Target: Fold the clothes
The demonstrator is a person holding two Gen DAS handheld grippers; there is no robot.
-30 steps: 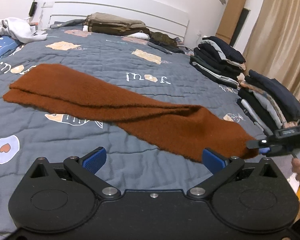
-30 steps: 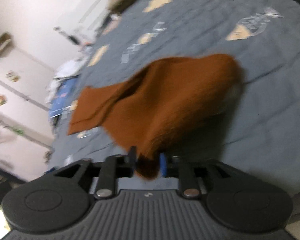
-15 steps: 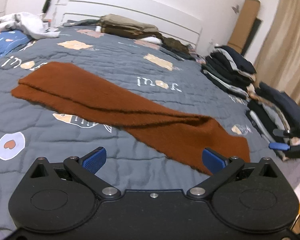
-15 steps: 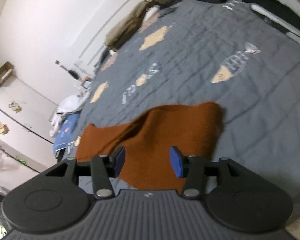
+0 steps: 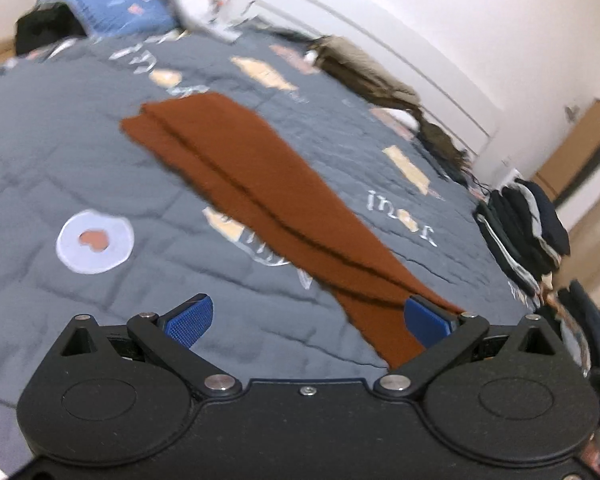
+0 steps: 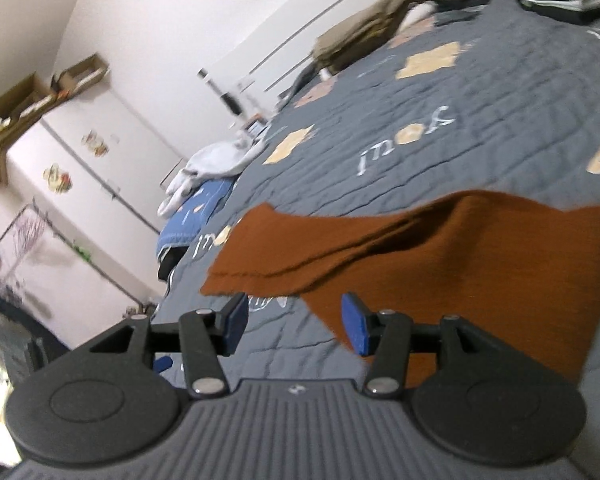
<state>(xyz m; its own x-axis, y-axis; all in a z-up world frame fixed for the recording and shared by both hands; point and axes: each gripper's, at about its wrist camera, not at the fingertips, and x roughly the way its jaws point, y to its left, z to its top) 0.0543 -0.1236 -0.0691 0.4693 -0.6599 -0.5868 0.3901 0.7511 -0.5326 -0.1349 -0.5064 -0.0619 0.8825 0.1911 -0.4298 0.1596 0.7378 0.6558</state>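
2 grippers hovered over the quilt (image 5: 40, 168). Left gripper (image 5: 308, 318) jaws stood wide, empty; rust scarf (image 5: 260, 196) lay flat ahead. Right gripper (image 6: 294, 324) jaws were opening, nothing between them, scarf just beyond.

A bed covered by a grey quilt (image 5: 80, 160) with printed patches and lettering carries everything. A long rust-brown scarf (image 5: 260, 200), folded lengthwise, lies flat across the middle of it. Near the white headboard (image 5: 380, 36) sits a pile of olive and tan clothes (image 5: 364, 68). Dark folded clothes (image 5: 524, 224) are stacked along one edge. White crumpled fabric (image 6: 216, 160) rests on a blue pillow (image 6: 196, 212) at the opposite side.
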